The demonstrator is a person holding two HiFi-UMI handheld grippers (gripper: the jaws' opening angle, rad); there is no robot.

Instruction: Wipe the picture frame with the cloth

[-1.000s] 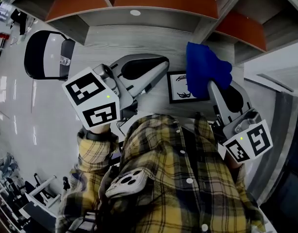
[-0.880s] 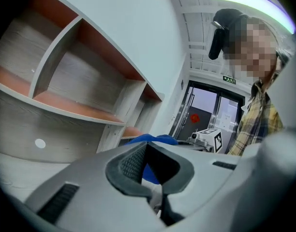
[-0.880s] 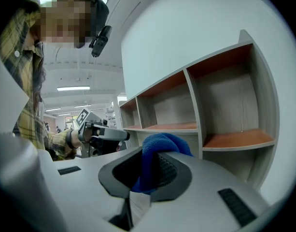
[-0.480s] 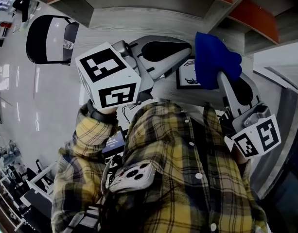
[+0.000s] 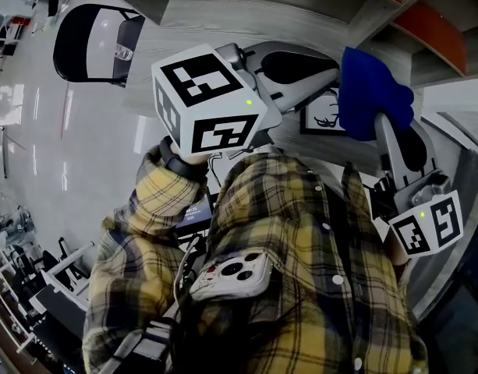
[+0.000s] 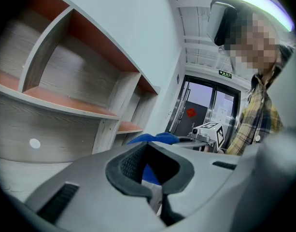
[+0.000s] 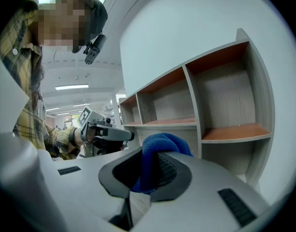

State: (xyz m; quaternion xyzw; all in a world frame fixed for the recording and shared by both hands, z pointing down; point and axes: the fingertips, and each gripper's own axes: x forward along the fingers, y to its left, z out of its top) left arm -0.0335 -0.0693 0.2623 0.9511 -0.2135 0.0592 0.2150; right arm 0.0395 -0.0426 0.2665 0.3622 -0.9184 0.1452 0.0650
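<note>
A small black picture frame (image 5: 323, 117) with a white drawing lies on the pale wood-grain tabletop (image 5: 200, 29). Its right side is hidden behind a blue cloth (image 5: 371, 100). My right gripper (image 5: 377, 121) is shut on that cloth, which bulges out between its jaws (image 7: 155, 161). My left gripper (image 5: 335, 75) reaches in from the left, with its tip over the frame's upper left corner, close to the cloth. Its jaws are shut and nothing shows between them in the left gripper view, only the cloth (image 6: 152, 139) beyond the left gripper (image 6: 150, 168).
A shelf unit with orange-brown boards (image 5: 437, 22) rises behind the table. A black chair (image 5: 86, 41) stands on the glossy floor at the upper left. The person's plaid shirt (image 5: 301, 271) fills the lower picture, with a phone (image 5: 235, 275) in the pocket.
The head view has shifted, so both grippers and the frame sit higher and further right. The left gripper's tip now overlaps the frame's corner. The right gripper keeps its hold on the cloth.
</note>
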